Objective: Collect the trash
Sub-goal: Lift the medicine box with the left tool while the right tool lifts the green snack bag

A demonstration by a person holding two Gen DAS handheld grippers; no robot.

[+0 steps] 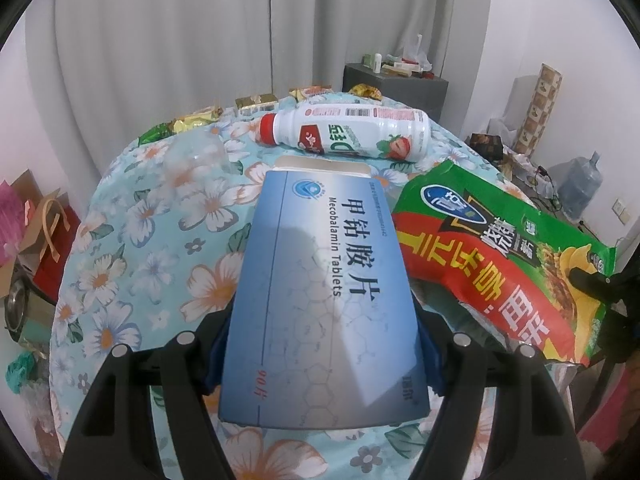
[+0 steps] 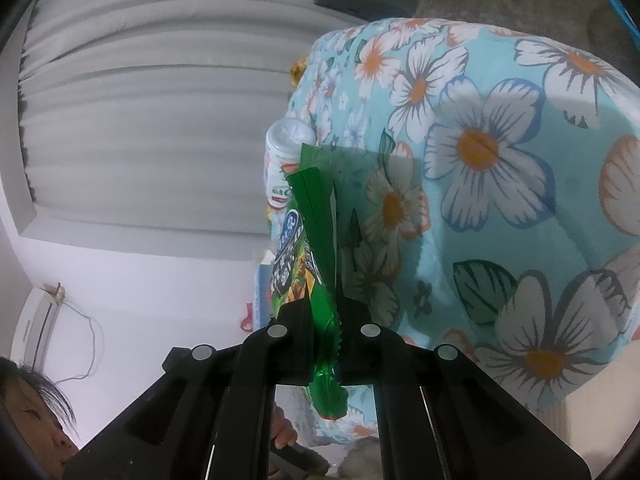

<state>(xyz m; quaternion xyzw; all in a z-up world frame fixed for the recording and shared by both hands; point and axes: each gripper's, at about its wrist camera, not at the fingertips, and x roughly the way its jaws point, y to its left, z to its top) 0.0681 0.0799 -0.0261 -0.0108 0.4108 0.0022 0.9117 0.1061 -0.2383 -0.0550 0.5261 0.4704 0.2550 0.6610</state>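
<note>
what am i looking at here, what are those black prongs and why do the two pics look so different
Each picture comes from a fisheye camera on a handheld claw, looking along its two black fingers; a person holds one claw in each hand. The right view is rotated, hence the sideways table.

The left claw grips a blue cardboard tablet box. The right claw is shut on a green and red foil snack bag.

On the floral tablecloth lies a white plastic bottle with a red cap, with crumpled wrappers along the far edge.
</note>
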